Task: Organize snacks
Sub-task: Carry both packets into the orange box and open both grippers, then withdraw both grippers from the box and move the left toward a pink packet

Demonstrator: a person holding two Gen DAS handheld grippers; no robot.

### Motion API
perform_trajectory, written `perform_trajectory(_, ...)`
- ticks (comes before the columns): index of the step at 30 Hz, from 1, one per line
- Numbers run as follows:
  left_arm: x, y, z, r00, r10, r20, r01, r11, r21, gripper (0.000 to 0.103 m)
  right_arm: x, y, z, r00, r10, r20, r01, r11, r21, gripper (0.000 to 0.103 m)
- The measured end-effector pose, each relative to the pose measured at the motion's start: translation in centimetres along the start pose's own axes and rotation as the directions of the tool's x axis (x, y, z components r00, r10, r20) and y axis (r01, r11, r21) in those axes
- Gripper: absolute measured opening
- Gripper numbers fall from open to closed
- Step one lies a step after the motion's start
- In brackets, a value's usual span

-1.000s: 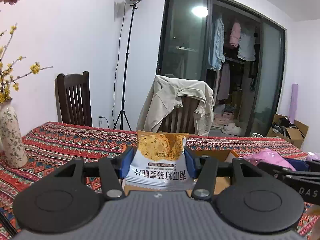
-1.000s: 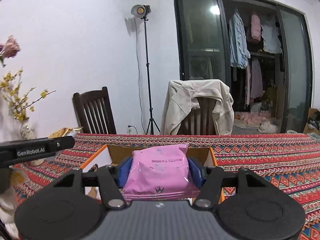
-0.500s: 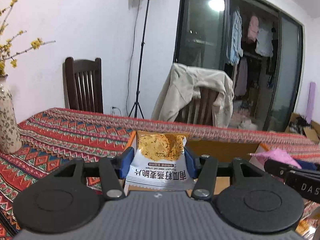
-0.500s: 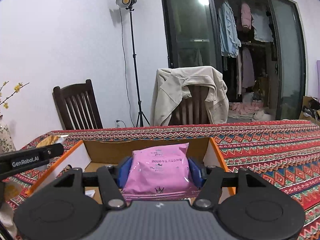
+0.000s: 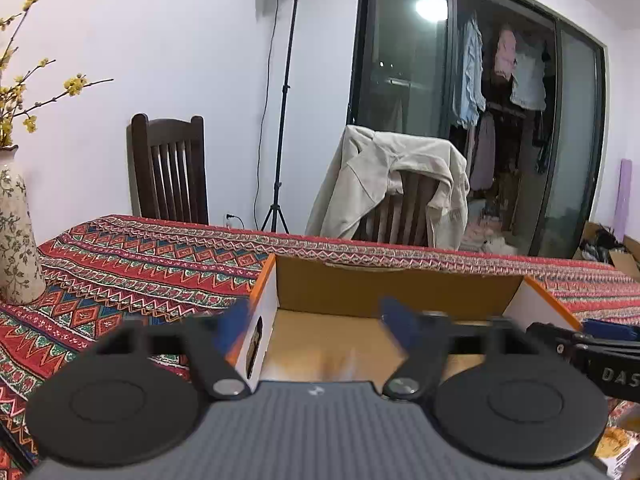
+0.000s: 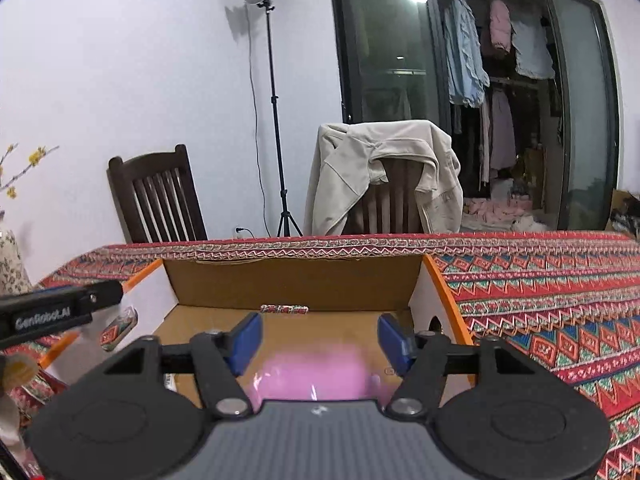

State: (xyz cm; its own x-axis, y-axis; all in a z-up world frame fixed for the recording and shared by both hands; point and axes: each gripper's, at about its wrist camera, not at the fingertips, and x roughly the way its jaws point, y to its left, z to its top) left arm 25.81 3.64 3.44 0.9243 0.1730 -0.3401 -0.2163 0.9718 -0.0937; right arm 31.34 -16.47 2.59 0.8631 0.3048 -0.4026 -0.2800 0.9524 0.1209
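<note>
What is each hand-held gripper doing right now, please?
Left hand-held gripper: jaws opening, nothing gripped.
Right hand-held gripper: jaws opening, blurred pink plastic snack packet loose below.

Right gripper [image 6: 320, 338] over open cardboard box [image 6: 294, 284], patterned tablecloth [image 6: 540, 300].

Blue pads [image 6: 394, 342] spread and opening; a blurred pink packet [image 6: 320, 376] lies below and between them, clear of both pads, over the box floor. Box: brown inner walls, orange-edged white flaps, a small patterned strip at the foot of the far wall. The other gripper's black arm [image 6: 52, 312] enters at left. Behind the table: dark wooden chair [image 6: 156, 196], chair draped with a beige jacket [image 6: 380, 168], light stand [image 6: 276, 120], glass doors with hanging clothes [image 6: 496, 48].
</note>
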Motion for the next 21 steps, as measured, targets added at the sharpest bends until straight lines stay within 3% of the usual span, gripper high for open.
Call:
perform_trajectory(1,-0.2,0.1,0.0,1.0,0.018,0.02,-0.018,1.0,-0.008,0.103,-0.1,-0.2,0.0,1.0,-0.002,0.007,0.002,1.0,0.011,0.102)
perform_trajectory(17,-1.3,0.3,0.3,0.999,0.009,0.044,-0.008,1.0,-0.015,0.103,-1.0,-0.6,-0.4,1.0,-0.022,0.007,0.022,0.999,0.032,0.103)
perform_trajectory(21,-3.6,0.4,1.6,0.998,0.003,0.067,-0.001,1.0,-0.031,0.103,-2.3,-0.6,0.2,1.0,-0.016,0.025,0.015,0.999,0.039,0.103)
